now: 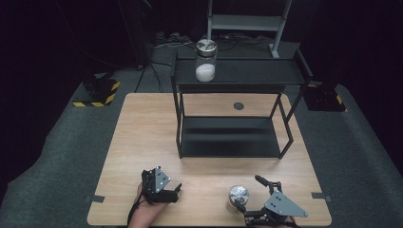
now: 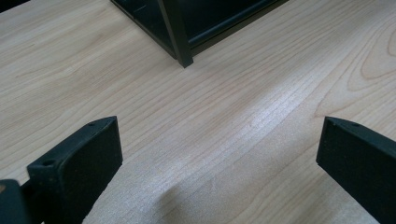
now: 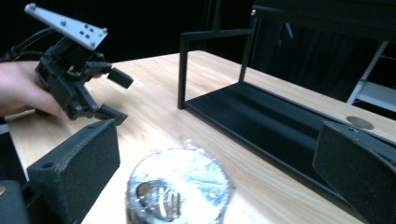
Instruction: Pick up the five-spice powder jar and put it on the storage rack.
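Foil-bright metal caps the jar [image 1: 238,194] standing on the wooden table [image 1: 142,142] just in front of the black shelf rack [image 1: 228,142], near its right leg. My right gripper [image 1: 249,192] has its jaws spread wide, one on each side of that jar but not yet touching it. In the right gripper view the lid [image 3: 180,184] sits low and left of centre between the jaws, so I would judge that I need to shift the gripper toward the jar and lower it to the glass body before squeezing, gripping below the lid rather than on its slick rim.

My left gripper [image 1: 177,192] rests over bare table left of the jar, jaws also wide, holding nothing. A 2nd jar [image 1: 206,59] with white contents stands on the rack's top shelf, left end. The rack's front rail looks like the main obstacle when lifting.
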`<state>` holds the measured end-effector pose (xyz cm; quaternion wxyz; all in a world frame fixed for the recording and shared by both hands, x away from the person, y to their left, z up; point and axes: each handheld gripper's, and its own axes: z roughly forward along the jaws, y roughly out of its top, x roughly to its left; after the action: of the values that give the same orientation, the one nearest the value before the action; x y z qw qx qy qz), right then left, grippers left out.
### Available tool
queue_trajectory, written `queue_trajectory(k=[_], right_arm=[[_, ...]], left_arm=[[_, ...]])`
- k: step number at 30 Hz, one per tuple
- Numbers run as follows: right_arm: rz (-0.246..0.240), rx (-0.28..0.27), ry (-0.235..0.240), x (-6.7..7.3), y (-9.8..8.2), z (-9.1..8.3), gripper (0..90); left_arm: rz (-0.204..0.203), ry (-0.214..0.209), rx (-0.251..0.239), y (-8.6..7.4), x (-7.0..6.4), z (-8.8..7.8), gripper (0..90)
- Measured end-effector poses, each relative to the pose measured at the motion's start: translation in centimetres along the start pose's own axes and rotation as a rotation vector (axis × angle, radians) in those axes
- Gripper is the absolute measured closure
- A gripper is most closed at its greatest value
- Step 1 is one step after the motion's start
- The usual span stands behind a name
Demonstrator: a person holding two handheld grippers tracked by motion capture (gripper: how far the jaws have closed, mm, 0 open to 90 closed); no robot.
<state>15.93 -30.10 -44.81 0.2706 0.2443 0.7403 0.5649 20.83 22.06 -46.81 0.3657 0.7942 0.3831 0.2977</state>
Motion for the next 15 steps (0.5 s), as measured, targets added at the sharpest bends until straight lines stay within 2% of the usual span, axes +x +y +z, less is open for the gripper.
queue_trajectory(k=[8, 15], right_arm=[[0.008, 0.024, 0.039, 0.1, -0.8, 0.6, 0.0], [0.031, 0.04, 0.048, 0.1, -1.7, 1.1, 7.3]], left_arm=[[0.004, -0.001, -0.003, 0.0, 0.0, 0.0, 0.5], [0.007, -0.002, -0.004, 0.0, 0.0, 0.1, 0.5]])
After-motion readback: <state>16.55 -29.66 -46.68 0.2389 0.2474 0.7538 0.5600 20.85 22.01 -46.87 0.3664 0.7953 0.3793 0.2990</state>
